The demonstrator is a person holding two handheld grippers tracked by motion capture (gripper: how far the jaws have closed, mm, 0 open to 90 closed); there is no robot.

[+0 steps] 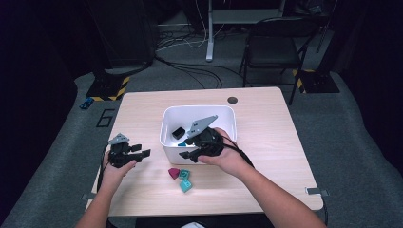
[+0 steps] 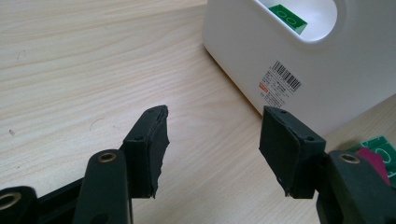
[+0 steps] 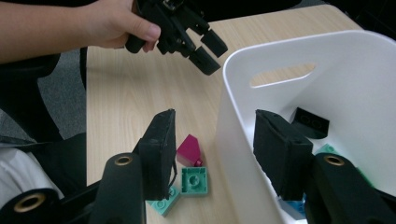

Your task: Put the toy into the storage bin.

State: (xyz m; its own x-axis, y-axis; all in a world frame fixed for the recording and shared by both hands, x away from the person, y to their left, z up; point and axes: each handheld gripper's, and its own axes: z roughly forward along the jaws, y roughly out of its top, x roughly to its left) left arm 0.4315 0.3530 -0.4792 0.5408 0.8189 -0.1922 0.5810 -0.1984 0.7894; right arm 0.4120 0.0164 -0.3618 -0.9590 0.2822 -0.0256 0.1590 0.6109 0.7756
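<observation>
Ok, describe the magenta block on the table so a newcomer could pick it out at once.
Find the white bin in the middle of the table. Just off its near wall lies a small cluster of blocks. The magenta block is the leftmost, wedge-shaped, beside two teal blocks.

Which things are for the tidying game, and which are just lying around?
Part of the job: white bin, magenta brick, two teal bricks, black brick in the bin, left tool, right tool.
Just around: chair, floor cables.

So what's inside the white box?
Inside the white box lie a black brick, a green one and teal bits. The right gripper and the wall cover the rest.
</observation>
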